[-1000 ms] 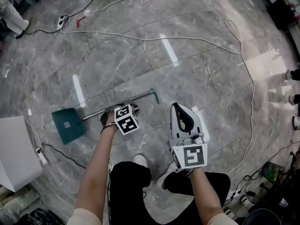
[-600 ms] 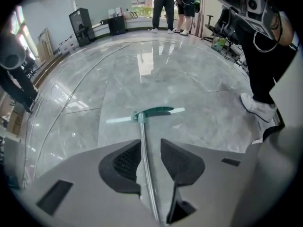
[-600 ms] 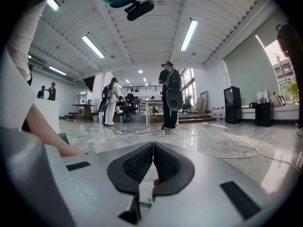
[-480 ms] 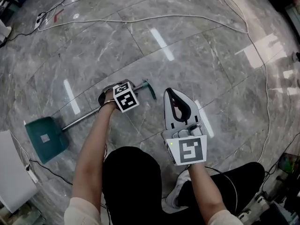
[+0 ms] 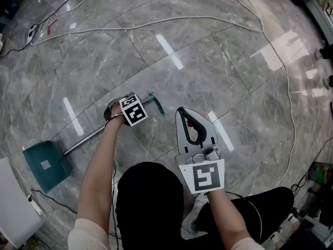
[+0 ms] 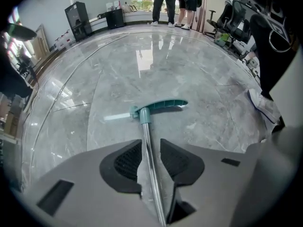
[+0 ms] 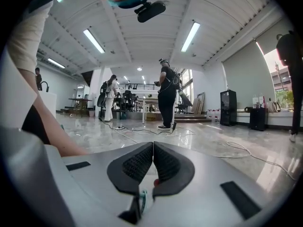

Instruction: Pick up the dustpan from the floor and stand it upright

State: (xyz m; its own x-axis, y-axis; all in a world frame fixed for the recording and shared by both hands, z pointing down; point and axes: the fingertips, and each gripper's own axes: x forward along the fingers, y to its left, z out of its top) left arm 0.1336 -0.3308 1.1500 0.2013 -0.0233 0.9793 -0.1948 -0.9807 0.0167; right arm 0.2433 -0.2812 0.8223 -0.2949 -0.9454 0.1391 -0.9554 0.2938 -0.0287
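Down by the floor (image 5: 208, 61), the left tool (image 6: 150, 144), jaws just spread, straddles the dustpan (image 5: 46, 165) pole (image 6: 146, 126); clamping it looks next.

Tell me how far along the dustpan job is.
Done: the left tool is down over the shaft of the dustpan; its jaws have just been opening and straddle it. In hand: nothing; the pads don't press yet. The right tool is shut. Left: grip the shaft, lift, stand the dustpan upright; it lies flat on the floor.
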